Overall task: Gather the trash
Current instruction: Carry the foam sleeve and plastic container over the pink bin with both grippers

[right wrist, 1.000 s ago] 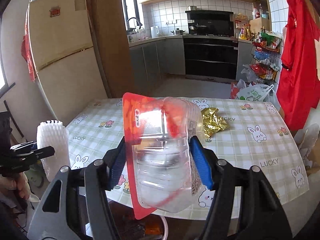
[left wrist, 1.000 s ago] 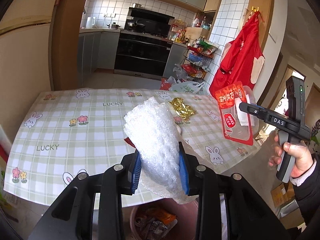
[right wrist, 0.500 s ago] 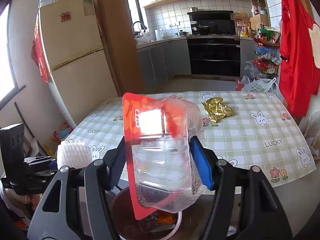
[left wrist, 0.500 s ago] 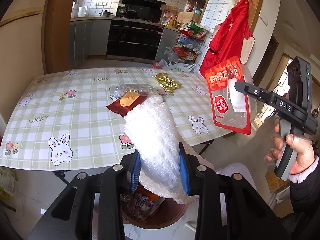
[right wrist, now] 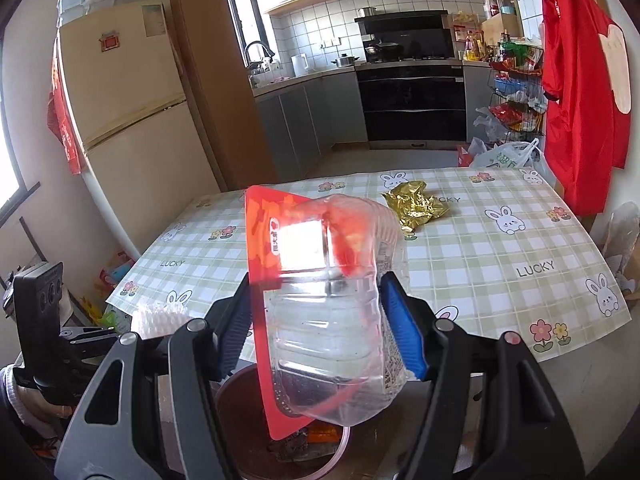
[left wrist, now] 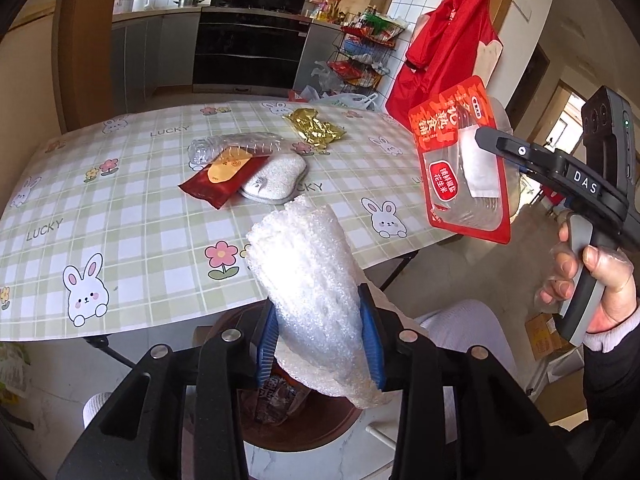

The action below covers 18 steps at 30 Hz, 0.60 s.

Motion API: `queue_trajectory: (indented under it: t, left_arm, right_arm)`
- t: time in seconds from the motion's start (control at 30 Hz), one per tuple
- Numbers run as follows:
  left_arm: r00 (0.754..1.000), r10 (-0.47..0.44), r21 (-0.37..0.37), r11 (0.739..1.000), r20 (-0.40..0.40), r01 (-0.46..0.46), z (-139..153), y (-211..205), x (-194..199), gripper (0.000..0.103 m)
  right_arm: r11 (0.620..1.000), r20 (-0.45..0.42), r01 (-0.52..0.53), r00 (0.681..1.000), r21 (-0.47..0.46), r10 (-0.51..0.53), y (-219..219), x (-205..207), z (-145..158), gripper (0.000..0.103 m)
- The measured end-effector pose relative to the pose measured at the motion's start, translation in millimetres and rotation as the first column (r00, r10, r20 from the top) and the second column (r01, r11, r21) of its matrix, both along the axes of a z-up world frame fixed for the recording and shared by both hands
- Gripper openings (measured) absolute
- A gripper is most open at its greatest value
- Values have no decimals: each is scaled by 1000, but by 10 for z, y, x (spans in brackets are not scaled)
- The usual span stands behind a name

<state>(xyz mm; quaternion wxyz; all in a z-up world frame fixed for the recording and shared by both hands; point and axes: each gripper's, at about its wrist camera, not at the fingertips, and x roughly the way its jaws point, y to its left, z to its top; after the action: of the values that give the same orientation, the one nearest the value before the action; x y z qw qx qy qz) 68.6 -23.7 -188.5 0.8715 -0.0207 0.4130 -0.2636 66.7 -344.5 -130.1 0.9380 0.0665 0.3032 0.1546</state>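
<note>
Both claws hang over the round brown trash bin (left wrist: 320, 428). The left claw (left wrist: 320, 344), jaws just easing apart, pinches a white bubble-wrap wad (left wrist: 312, 280). The right claw (right wrist: 320, 328) clamps a clear plastic tray with red label (right wrist: 328, 300). A gold foil wrapper (left wrist: 314, 130), a crushed clear bottle (left wrist: 236, 146), a dark red packet (left wrist: 222, 178) and a grey pad (left wrist: 276, 180) lie uncollected on the bench (left wrist: 120, 200).

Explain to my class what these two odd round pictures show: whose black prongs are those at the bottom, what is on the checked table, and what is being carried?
No robot here: a person holds a hand tool in each hand, each with a two-fingered claw and a wide-angle camera looking along its fingers. One picture comes from each tool.

The left claw has just been opening, with a roll of bubble wrap between its pads. The right claw grips a clear plastic food tray with a red label; the left camera sees it from the side.

Both hang over a brown bin on the floor, with rubbish in it.

On the table lie a gold wrapper, a crushed clear bottle, a red packet and a grey pad.
</note>
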Motion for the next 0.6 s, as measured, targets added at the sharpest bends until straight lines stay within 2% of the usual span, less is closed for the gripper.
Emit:
queue_trajectory:
  t: [0.17, 0.3, 0.33, 0.37, 0.43, 0.53, 0.6]
  left_arm:
    - [999, -13, 4, 1000, -37, 13, -125, -46, 68, 47]
    - [999, 15, 10, 1000, -46, -15, -166, 0, 108, 61]
    - [999, 28, 11, 1000, -44, -27, -158, 33, 125, 68]
    - [998, 51, 14, 999, -36, -50, -138, 84, 141, 72]
    - [992, 125, 16, 992, -2, -125, -67, 236, 159, 90]
    - [973, 228, 1, 974, 30, -228, 30, 499, 176, 95]
    - [955, 293, 17, 956, 52, -294, 75, 653, 171, 97]
  right_arm:
    - [1000, -23, -9, 1000, 5, 9, 13, 35, -86, 63]
    - [1000, -42, -26, 999, 5, 26, 50, 73, -135, 64]
    - [999, -46, -35, 998, 5, 35, 74, 72, -151, 64]
    - [999, -50, -45, 998, 2, 45, 105, 71, -163, 64]
    - [998, -59, -67, 996, -6, 67, 172, 68, -186, 64]
    - [995, -71, -102, 992, -19, 100, 308, 63, -228, 64]
    - [992, -84, -124, 989, -19, 122, 405, 58, -265, 64]
